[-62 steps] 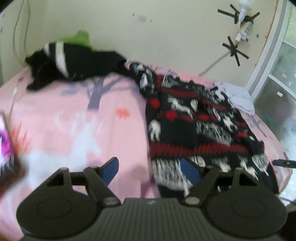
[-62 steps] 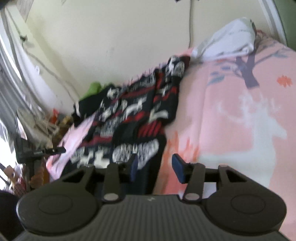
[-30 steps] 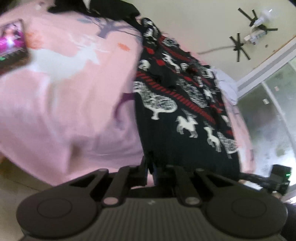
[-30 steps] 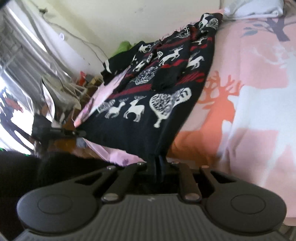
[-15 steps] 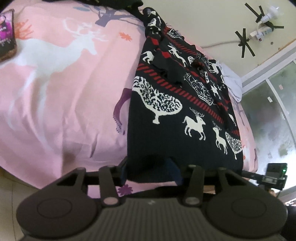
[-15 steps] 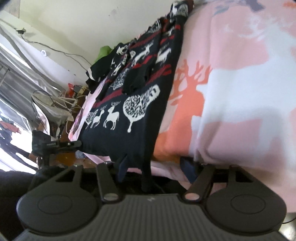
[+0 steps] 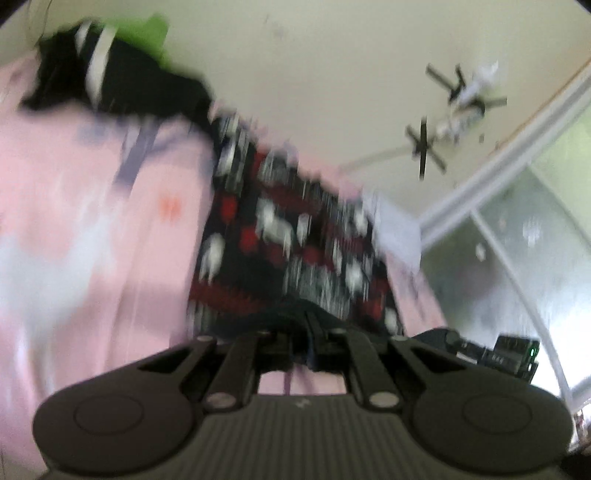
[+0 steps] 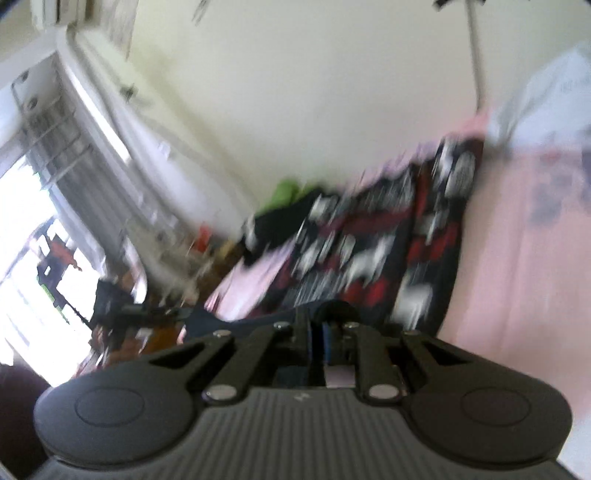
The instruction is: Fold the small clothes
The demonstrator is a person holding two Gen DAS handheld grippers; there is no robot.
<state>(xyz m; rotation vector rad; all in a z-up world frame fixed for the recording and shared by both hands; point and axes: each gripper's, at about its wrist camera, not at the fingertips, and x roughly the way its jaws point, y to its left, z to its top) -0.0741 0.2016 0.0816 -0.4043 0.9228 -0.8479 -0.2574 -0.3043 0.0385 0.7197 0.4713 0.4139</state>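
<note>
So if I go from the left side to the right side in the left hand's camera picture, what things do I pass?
Pink bedsheet → black, red and white patterned sweater → white cloth → window glass.

One patterned sweater (image 7: 280,236) in black, red and white lies on one bed (image 7: 74,236) with a pink printed sheet. Two grippers show, one per view: the left gripper (image 7: 308,338) and the right gripper (image 8: 317,334), each with two fingers, so four fingers in all. Behind the sweater sits one heap of dark clothing with white stripes (image 7: 92,85), and one green item (image 7: 155,29) behind that. One white cloth (image 7: 399,236) lies at the bed's far corner. On the wall there are three black tape crosses (image 7: 424,151). One small dark device with a green light (image 7: 517,354) stands off the bed.
</note>
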